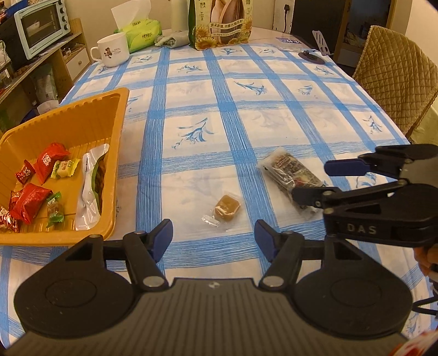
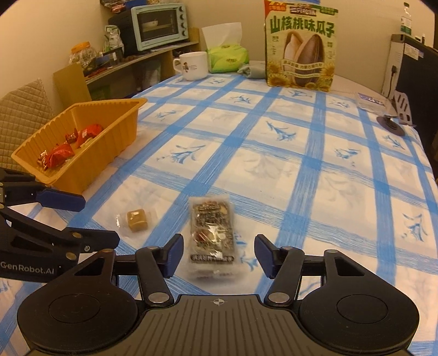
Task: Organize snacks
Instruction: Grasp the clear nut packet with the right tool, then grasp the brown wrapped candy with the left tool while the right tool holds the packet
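A small brown candy in clear wrap (image 1: 226,210) (image 2: 137,220) lies on the blue-checked tablecloth, just ahead of my left gripper (image 1: 213,239) (image 2: 82,219), which is open and empty. A dark snack packet in clear wrap (image 2: 212,232) (image 1: 290,175) lies lengthwise between the fingers of my right gripper (image 2: 219,254) (image 1: 325,180). The pads stand apart from the packet's sides, so that gripper is open. An orange basket (image 1: 82,104) (image 2: 109,142) at the left holds several wrapped snacks, among them red and green ones and a long white packet.
At the far end of the table stand a white mug (image 1: 113,50), a green tissue pack (image 1: 142,32) and a tall sunflower-seed bag (image 2: 299,49). A phone stand (image 1: 314,54) sits far right. A quilted chair (image 1: 397,82) borders the right edge, and a shelf with an oven (image 1: 41,24) the left.
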